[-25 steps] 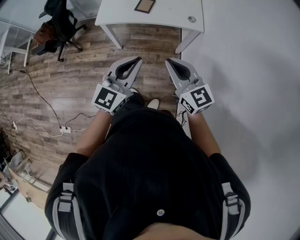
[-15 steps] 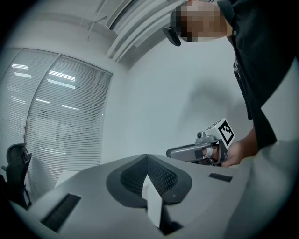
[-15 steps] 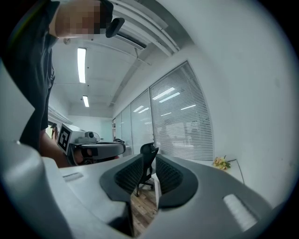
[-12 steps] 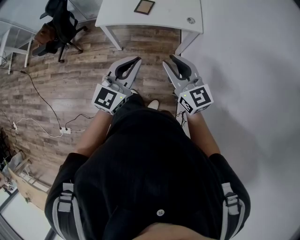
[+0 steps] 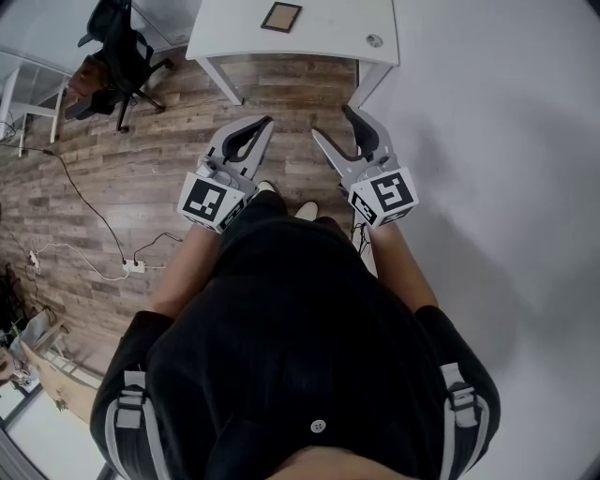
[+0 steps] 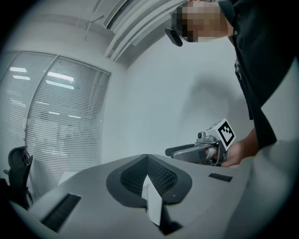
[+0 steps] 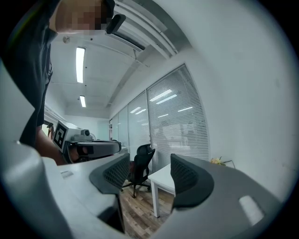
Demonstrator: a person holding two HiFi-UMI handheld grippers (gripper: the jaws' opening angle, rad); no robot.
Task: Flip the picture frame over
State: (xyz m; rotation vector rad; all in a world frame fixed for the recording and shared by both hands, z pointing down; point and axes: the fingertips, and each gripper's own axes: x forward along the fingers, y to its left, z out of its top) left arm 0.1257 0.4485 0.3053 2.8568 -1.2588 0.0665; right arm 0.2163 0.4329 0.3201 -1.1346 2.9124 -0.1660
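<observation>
The picture frame (image 5: pixel 281 16), brown-edged with a pale middle, lies flat on a white table (image 5: pixel 328 28) at the top of the head view, well beyond both grippers. My left gripper (image 5: pixel 254 130) is held level in front of the person's body with its jaws shut and nothing in them; in its own view the left gripper (image 6: pixel 147 161) shows the jaws meeting. Beside it my right gripper (image 5: pixel 334 124) is opening, with only air between its jaws. In its own view the right gripper (image 7: pixel 149 176) looks through that gap at the table (image 7: pixel 163 178).
A small round object (image 5: pixel 374 40) lies near the table's right end. A black office chair (image 5: pixel 117 56) stands at the far left on the wood floor, and cables (image 5: pixel 131 265) trail along the left. A white wall (image 5: pixel 487 141) runs down the right side.
The right gripper's jaws have gone from shut to wide apart. The left gripper has stayed as it was. The table and frame have slid slightly left in the head view.
</observation>
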